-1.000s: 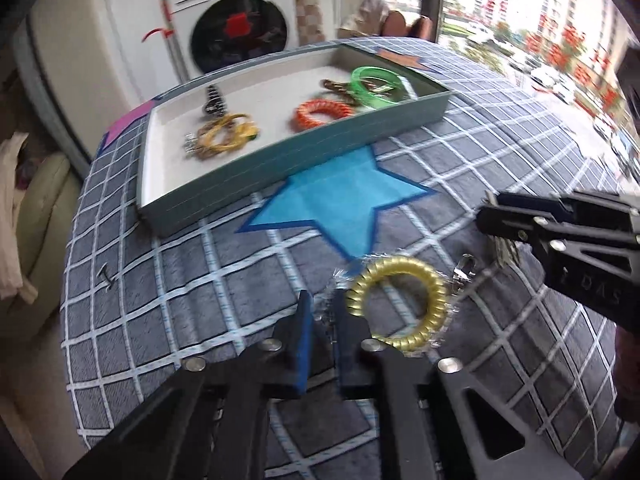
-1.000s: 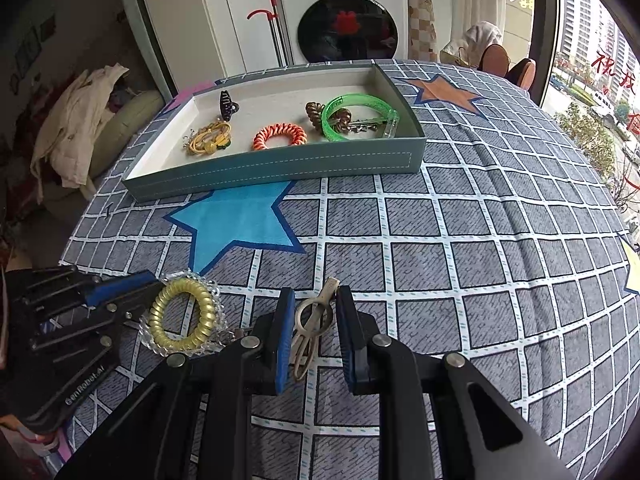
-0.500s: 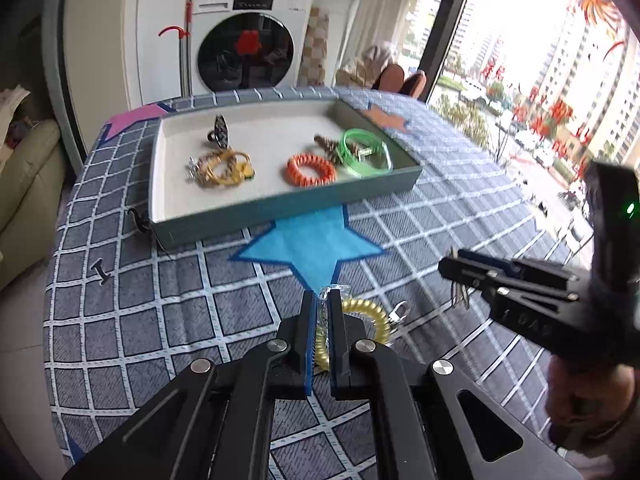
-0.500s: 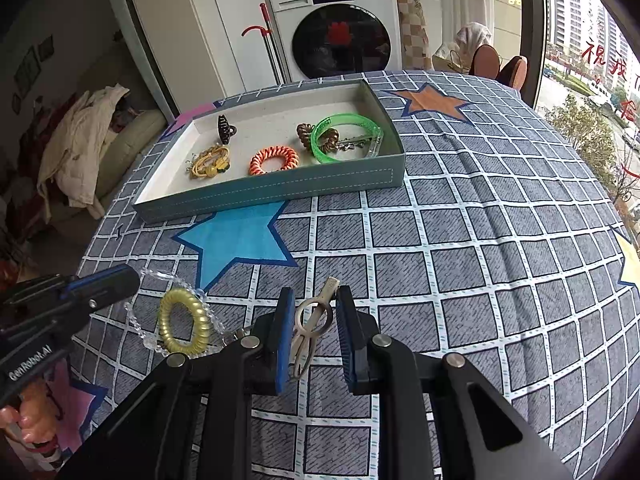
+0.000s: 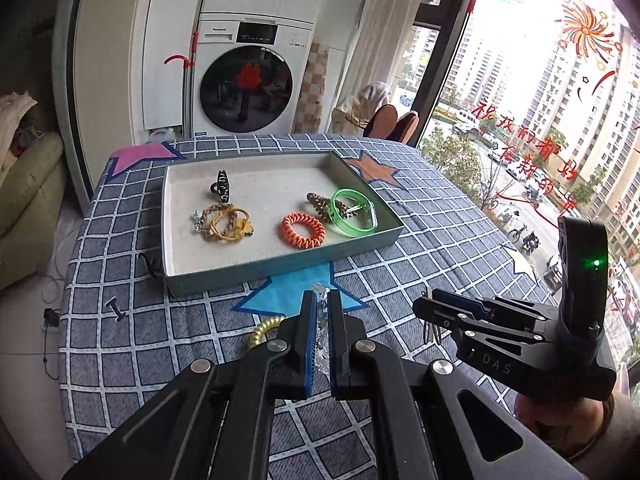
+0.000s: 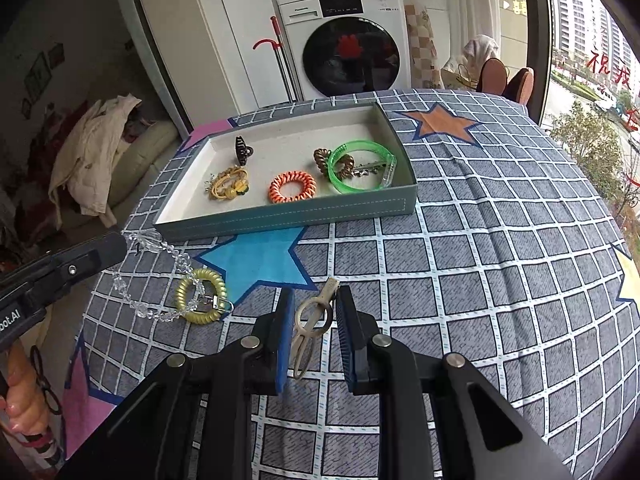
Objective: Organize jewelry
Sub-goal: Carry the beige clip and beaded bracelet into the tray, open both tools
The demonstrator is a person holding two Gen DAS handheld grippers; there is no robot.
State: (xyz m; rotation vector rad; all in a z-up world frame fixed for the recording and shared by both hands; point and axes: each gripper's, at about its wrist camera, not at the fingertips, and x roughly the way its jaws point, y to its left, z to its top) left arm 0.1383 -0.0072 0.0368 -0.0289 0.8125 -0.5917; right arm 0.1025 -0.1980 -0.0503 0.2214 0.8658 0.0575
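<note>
Lifted since a second ago: left gripper [image 5: 318, 305] pinching clear bead bracelet [image 6: 160, 256], raising it off yellow coil band [image 6: 200, 295]; right gripper [image 6: 313, 307] clamping beige clip [image 6: 310, 326], slightly higher.

Both wrist views angled down, sharing the tray [image 5: 280, 268]

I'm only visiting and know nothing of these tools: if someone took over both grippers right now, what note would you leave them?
Left gripper: shut on the clear crystal bead bracelet, which hangs to the yellow spiral hair tie on the checked cloth.
Right gripper: shut on the beige metal hair clip.
Done: the teal tray holds the orange coil tie, green bangle and other pieces.
Left: carry bracelet, clip and yellow tie to the tray.
</note>
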